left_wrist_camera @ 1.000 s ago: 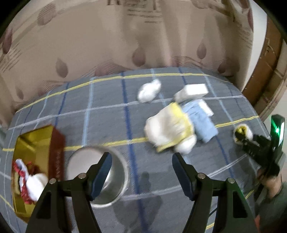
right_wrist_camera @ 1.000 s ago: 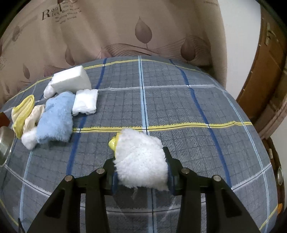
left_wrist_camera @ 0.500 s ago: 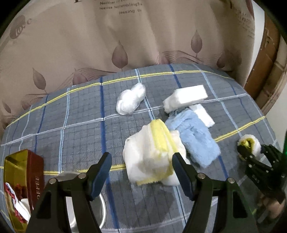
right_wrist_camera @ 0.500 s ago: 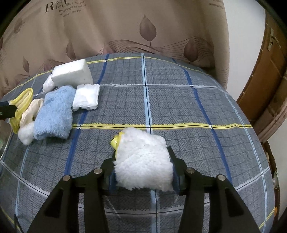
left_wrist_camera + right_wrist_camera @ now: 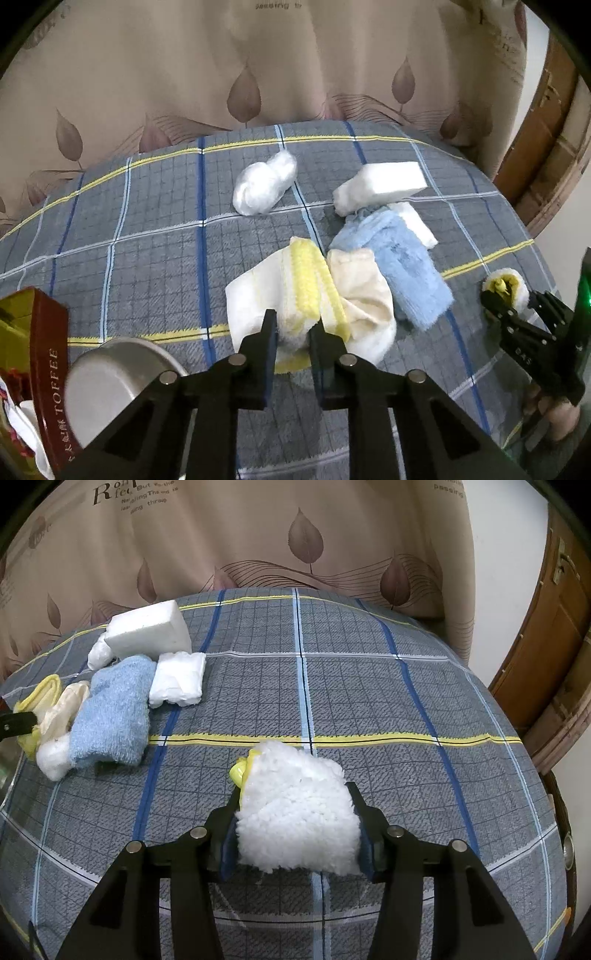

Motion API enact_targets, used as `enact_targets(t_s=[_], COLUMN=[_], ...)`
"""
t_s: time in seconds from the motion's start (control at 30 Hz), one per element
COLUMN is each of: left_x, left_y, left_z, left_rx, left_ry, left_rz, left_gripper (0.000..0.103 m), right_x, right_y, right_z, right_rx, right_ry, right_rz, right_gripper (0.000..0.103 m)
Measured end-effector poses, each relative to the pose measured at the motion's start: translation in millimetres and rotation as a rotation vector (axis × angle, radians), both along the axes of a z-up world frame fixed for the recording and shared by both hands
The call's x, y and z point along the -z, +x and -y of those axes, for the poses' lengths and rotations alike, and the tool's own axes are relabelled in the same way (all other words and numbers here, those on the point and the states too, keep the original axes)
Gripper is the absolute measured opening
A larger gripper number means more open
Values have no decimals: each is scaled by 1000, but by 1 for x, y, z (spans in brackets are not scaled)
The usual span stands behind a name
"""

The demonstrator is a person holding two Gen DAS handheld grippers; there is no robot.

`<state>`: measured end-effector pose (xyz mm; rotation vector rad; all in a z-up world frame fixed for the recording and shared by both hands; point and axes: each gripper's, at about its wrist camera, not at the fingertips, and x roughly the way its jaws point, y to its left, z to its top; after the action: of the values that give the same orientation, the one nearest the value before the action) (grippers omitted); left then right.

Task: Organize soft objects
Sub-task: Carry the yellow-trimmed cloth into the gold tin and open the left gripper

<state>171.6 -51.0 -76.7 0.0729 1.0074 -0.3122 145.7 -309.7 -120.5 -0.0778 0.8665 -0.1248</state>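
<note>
the left gripper (image 5: 291,332) is held low over the table, angled forward and down, its two black fingers drawn close together and pinched on a fold of the cream and yellow cloth (image 5: 314,295). the right gripper (image 5: 295,805) is held level near the table, its fingers clamped on either side of the white fluffy pad (image 5: 299,808). in the left wrist view the right gripper is seen at the far right, gripped by a hand (image 5: 557,413) that is only partly seen.
</note>
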Motion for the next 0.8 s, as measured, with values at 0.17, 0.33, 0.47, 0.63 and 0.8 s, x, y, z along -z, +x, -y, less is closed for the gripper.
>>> enact_targets(t_s=[0.17, 0.33, 0.47, 0.63, 0.8], left_x=[-11, -29, -43, -63, -79], left_y=[-13, -26, -35, -46, -56], left_z=[-2, -3, -9, -25, -45], left_rx=[7, 17, 10, -14, -34], left_ry=[-9, -15, -23, -21, 11], left_rz=[9, 33, 48, 67, 105], left_gripper=[15, 15, 16, 15, 15], right_x=[0, 0, 0, 1, 1], right_y=[0, 0, 0, -1, 0], right_z=[-1, 0, -1, -1, -2], right_rx=[0, 1, 1, 1, 2], right_ry=[-2, -1, -1, -3, -7], right_rz=[-1, -1, -1, -2, -2], right_gripper=[49, 49, 49, 49, 49])
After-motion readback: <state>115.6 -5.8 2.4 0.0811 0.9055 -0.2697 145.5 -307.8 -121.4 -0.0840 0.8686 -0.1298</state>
